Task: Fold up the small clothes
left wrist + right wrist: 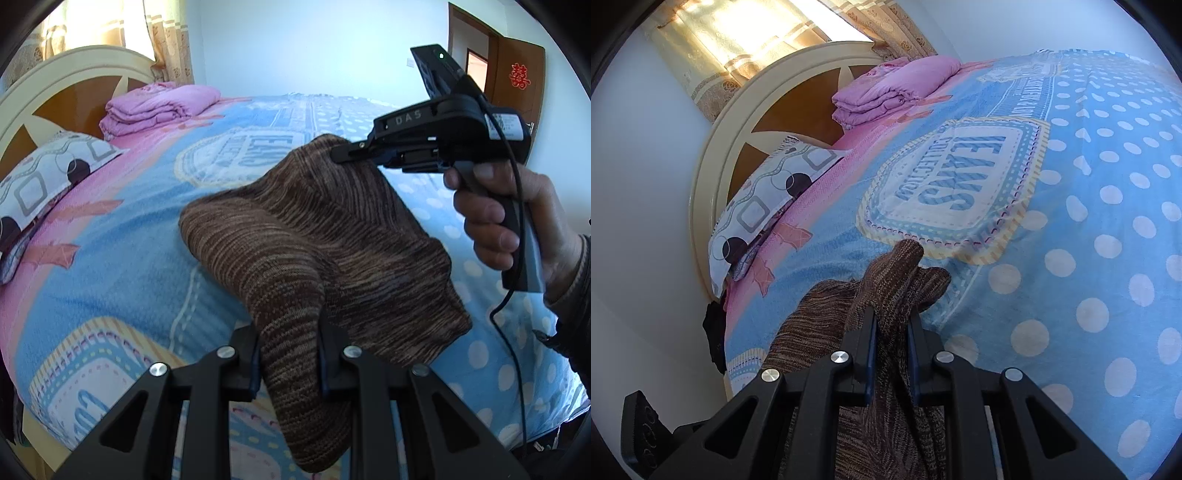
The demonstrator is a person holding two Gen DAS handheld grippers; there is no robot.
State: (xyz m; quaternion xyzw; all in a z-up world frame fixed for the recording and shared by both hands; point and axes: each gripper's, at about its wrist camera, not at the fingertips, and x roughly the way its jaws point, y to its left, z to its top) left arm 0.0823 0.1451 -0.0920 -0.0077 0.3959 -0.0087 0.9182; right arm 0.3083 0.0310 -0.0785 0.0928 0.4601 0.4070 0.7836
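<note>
Right now your left gripper (290, 354) is clamped on a bunched fold of the brown knit garment (317, 236), which rises from between its blue-padded fingers (254, 369) toward 12 o'clock in the left wrist view. At about 1 o'clock there, your right gripper (341, 155) pinches the garment's far upper corner, so the cloth hangs stretched between your two tools above the bedspread (122, 236). Your right hand (517, 229) wraps the black handle at 3 o'clock, with a cable trailing below it.

In the right wrist view the same gripper (892, 354) is closed on a gathered wad of the knit, a rounded lump poking out toward 12 o'clock and the rest draping down at 7 o'clock.

The garment is a ribbed, marled brown and tan knit, soft and slack. The bedspread is fleecy, blue with pale dots and a stitched-look badge print (953, 184). A folded pink quilt (159, 107) lies at 10 o'clock by the curved cream headboard (55, 74), beside a patterned pillow (48, 173).
</note>
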